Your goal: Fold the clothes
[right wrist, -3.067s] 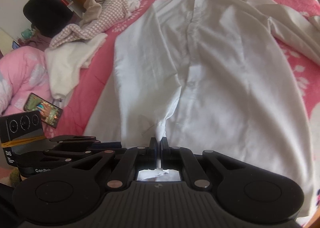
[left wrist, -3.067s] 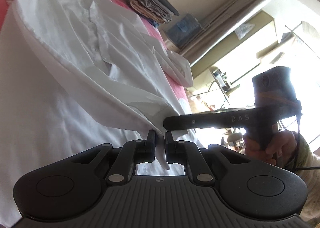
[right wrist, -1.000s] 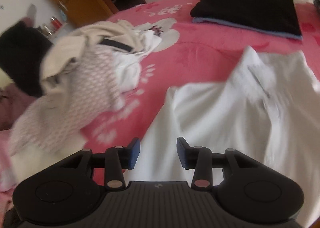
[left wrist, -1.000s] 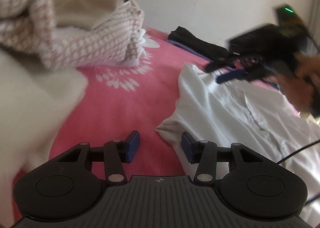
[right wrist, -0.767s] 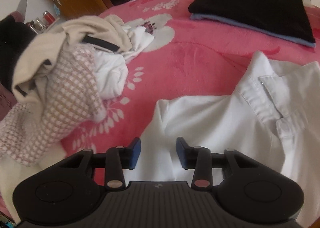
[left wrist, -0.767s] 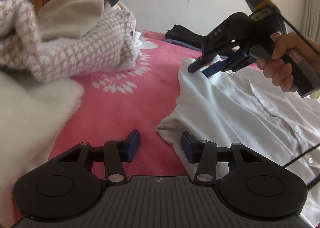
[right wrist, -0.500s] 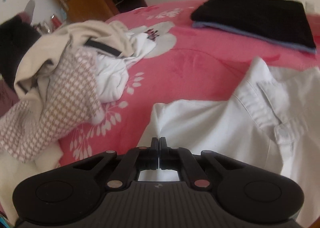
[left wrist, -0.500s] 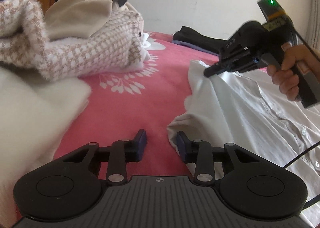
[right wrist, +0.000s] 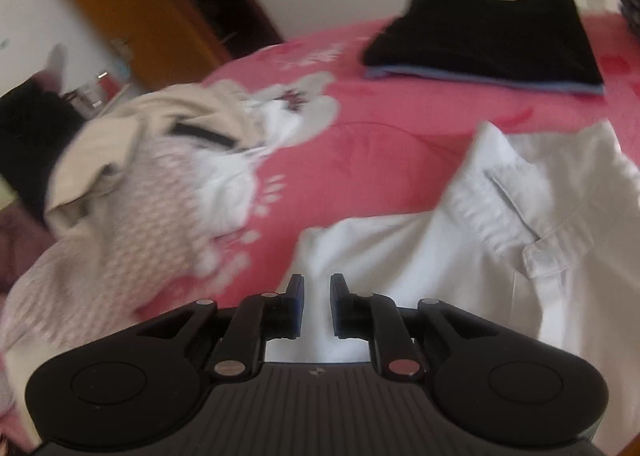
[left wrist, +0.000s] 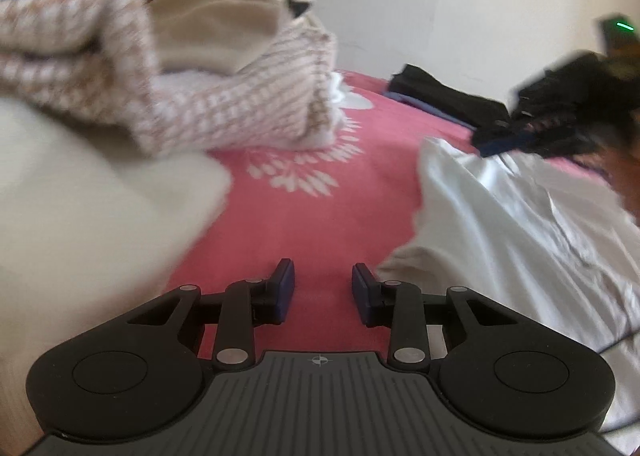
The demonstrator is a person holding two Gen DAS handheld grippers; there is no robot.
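Note:
A white button-up shirt [left wrist: 500, 224] lies front-up on the pink bedspread [left wrist: 320, 216]. My left gripper [left wrist: 323, 288] is open low over bare bedspread, and the shirt's folded side edge lies just past its right finger. In the right wrist view the shirt [right wrist: 420, 256] shows its collar [right wrist: 500, 208] at the right. My right gripper [right wrist: 317, 302] is open by a narrow gap over the shirt's shoulder, with white cloth showing between the fingers. The left wrist view shows the right gripper [left wrist: 492, 144] blurred above that shoulder.
A heap of unfolded clothes [right wrist: 140, 184], beige and pink-checked, lies left of the shirt and looms large in the left wrist view [left wrist: 200, 96]. Folded black clothes [right wrist: 480, 40] lie at the bed's far side by the wall. A wooden door [right wrist: 140, 8] stands beyond.
My right gripper, shut on the shirt's shoulder half a second ago, has opened. My left gripper has shifted left, off the shirt's edge, and its fingers stand wider.

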